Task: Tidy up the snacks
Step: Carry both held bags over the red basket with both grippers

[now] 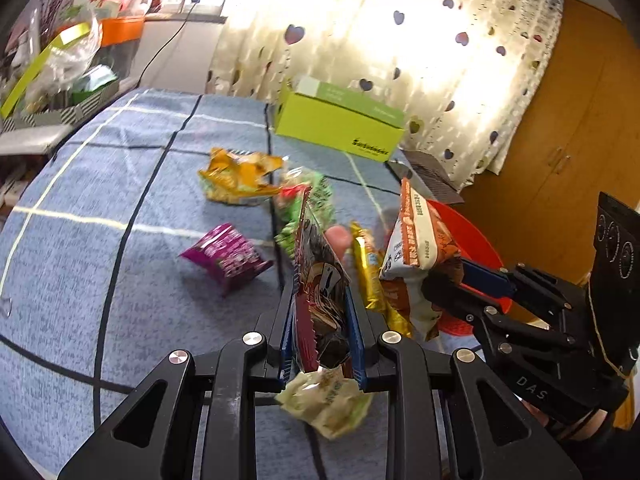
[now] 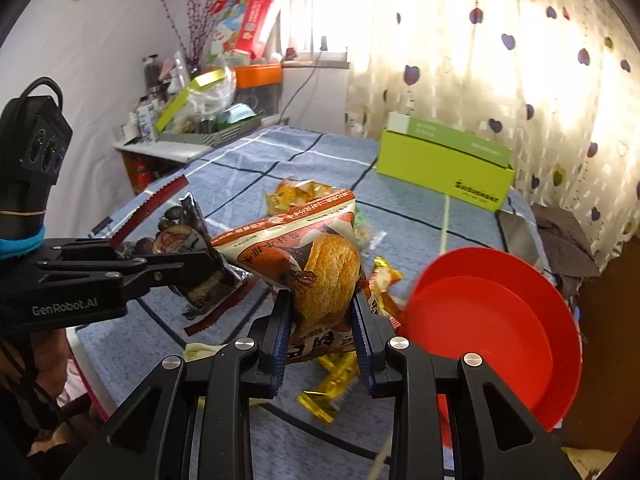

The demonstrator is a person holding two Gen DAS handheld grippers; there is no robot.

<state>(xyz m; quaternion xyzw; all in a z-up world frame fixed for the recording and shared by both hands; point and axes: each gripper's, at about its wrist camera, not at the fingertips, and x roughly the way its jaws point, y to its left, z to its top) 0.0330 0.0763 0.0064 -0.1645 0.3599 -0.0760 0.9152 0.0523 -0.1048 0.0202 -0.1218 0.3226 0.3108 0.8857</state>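
Left claw [image 1: 322,320] clenched on dark red-edged snack packet [image 1: 320,280]; right claw [image 2: 322,332] grasping orange bread packet [image 2: 316,264]; both lifted above blue checked cloth [image 1: 100,240], beside red bowl [image 2: 500,332]. Risk: thin corner grips let packets slip, falling among loose snacks

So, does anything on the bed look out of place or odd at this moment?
Yes: the red bowl sits tilted at the bed's edge, not flat. Loose packets are scattered on the blue blanket, such as the purple packet and a crumpled yellow packet. Nothing looks spilled or torn.
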